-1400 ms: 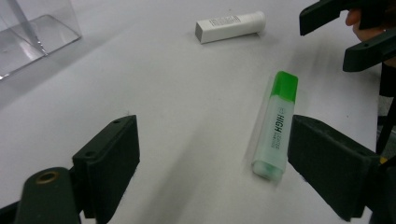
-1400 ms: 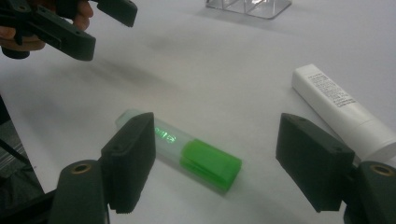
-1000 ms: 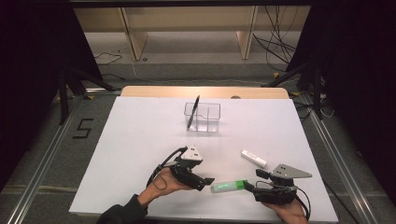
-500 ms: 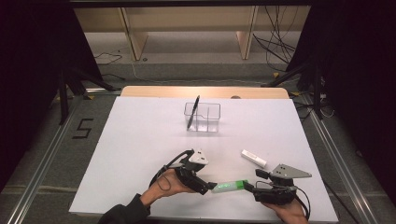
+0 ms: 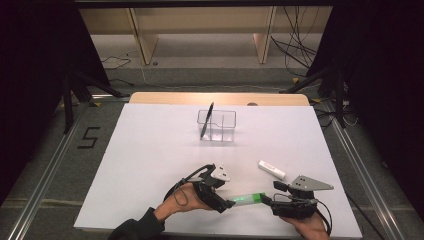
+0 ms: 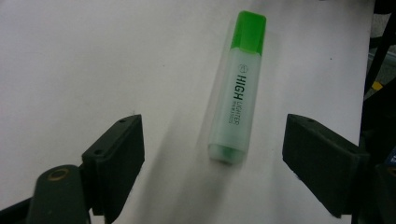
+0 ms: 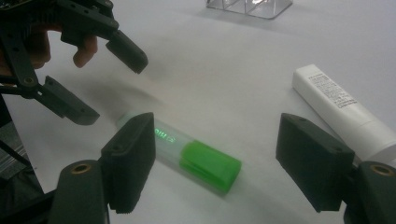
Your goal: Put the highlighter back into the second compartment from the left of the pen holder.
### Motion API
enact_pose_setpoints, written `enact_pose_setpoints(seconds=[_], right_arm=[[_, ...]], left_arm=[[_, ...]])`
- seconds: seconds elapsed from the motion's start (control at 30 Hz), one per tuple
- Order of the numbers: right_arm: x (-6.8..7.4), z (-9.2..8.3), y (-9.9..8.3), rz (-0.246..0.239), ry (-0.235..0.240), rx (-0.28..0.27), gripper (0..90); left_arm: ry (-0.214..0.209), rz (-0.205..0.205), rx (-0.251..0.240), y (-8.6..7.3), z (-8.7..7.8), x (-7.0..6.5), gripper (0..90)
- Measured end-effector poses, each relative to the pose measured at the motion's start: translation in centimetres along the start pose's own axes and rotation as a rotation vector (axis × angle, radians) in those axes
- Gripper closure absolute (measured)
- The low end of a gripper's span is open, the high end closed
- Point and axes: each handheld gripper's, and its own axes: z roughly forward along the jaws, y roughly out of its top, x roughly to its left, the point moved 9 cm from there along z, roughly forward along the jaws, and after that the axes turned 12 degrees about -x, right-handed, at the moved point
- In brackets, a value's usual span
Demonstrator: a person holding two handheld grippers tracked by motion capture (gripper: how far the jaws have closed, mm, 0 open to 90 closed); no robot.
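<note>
Left gripper view: green highlighter (image 6: 236, 88) lies flat on the tabletop (image 6: 93, 56) between wide-open, closing jaws, ready for grasping; right gripper (image 7: 215, 163) open, empty.

Left gripper (image 5: 226, 202) closing slightly, right gripper (image 5: 267, 199) agape.

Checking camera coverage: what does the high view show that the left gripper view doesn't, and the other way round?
High view alone: the clear two-compartment holder with a black pen leaning in it, the white tube, the right gripper and both hands.

Left gripper view alone: the black "HIGH LIGHTER" print on the barrel, and the left gripper jaws standing wide to either side of the marker's near end, not touching it; they have just been closing a little.

Both: the green highlighter lying flat on the white table.
</note>
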Motion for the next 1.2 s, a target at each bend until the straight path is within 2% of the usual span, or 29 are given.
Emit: enact_pose_setpoints(seconds=[0.23,0.73,1.0,1.07,1.2], right_arm=[[0.0,0.0,0.0,-0.001,0.001,0.0,29.4],[0.1,-0.1,0.0,-0.009,-0.004,0.001,29.3],[0.1,-0.1,-0.1,-0.01,-0.005,0.006,29.4],[0.1,0.0,-0.2,-0.011,-0.004,0.01,29.4],[0.1,0.0,-0.2,-0.012,-0.004,0.011,29.4]], left_arm=[[-0.02,0.028,0.042,0.0,0.7,-0.5,25.1],[-0.071,0.105,0.099,0.0,2.1,-1.5,41.2],[-0.064,0.129,0.133,-0.2,2.9,-0.9,51.9],[-0.064,0.142,0.137,-0.1,2.9,-0.9,55.2],[-0.072,0.197,0.158,-0.2,2.9,-1.1,60.3]])
